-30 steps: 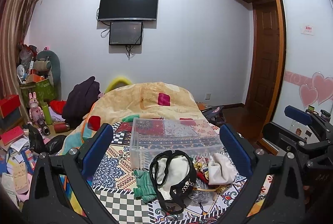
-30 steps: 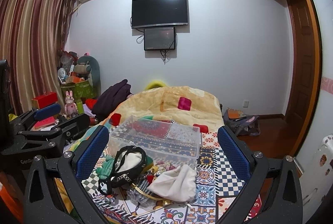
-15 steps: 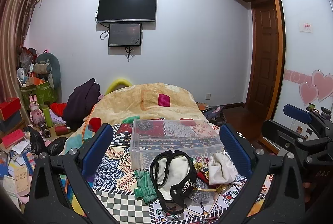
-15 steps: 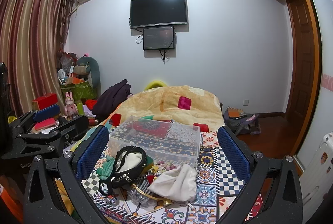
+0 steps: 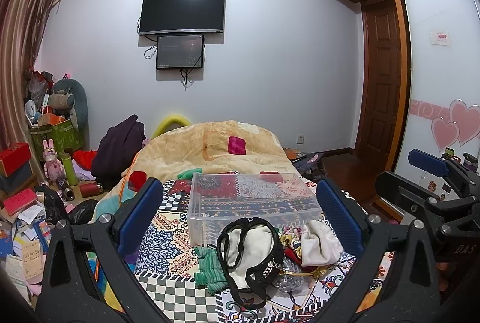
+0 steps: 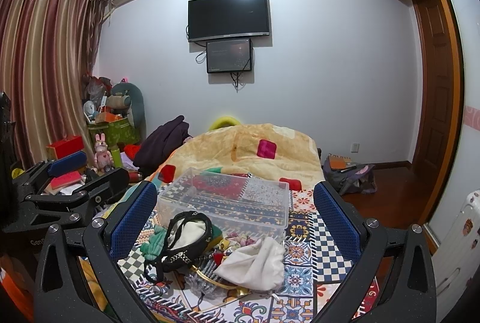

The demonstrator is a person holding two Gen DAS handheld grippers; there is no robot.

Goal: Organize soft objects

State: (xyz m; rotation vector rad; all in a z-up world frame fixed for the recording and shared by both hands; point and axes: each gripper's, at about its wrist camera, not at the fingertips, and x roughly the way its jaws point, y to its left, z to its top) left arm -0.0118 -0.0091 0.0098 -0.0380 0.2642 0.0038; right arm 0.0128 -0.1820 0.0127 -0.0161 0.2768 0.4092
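A pile of soft things lies on the patterned bedspread (image 5: 168,242): a cream and black garment (image 5: 249,248) (image 6: 183,236), a green knit piece (image 5: 210,269) (image 6: 151,245), a white cloth pouch (image 5: 318,242) (image 6: 255,263) and small colourful bits. Behind the pile stands an empty clear plastic box (image 5: 249,200) (image 6: 228,203). My left gripper (image 5: 240,218) is open and empty, held above the near side of the pile. My right gripper (image 6: 231,221) is open and empty, likewise held above the pile. Each gripper shows at the edge of the other's view.
A yellow quilt (image 5: 216,149) is heaped at the far end of the bed. Boxes, toys and papers (image 5: 39,173) clutter the floor at left. A backpack (image 6: 351,176) lies on the floor at right, near a wooden door (image 5: 381,83).
Both views have tilted slightly downward, so the room sits a little higher in frame. The objects on the bed have not moved.
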